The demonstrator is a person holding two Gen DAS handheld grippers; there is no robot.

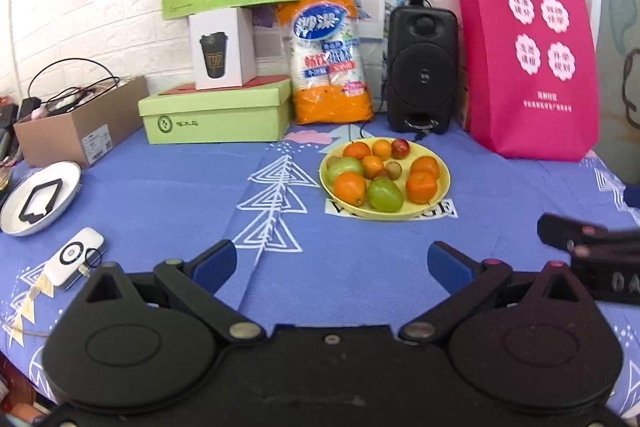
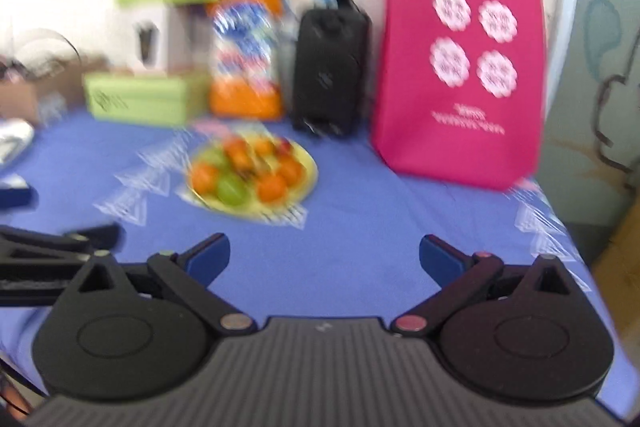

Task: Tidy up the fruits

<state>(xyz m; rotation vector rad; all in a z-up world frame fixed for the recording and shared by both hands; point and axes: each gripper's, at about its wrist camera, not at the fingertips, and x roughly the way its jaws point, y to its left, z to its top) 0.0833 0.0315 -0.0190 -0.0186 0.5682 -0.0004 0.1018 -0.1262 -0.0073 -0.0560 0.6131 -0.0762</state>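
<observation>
The fruits (image 1: 380, 175), oranges and green and red pieces, lie piled on a yellow plate (image 1: 442, 187) mid-desk (image 1: 160, 187), ahead of both tools. They are judged light, round, smooth and liable to roll; grip each across its widest part. The left tool (image 1: 332, 263) and right tool (image 2: 324, 255) stand wide open, holding and touching nothing.

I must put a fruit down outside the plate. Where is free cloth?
Bare cloth lies between the yellow plate and the left gripper, and between plate and white dish. The back row, from green box to pink bag, is crowded.
</observation>
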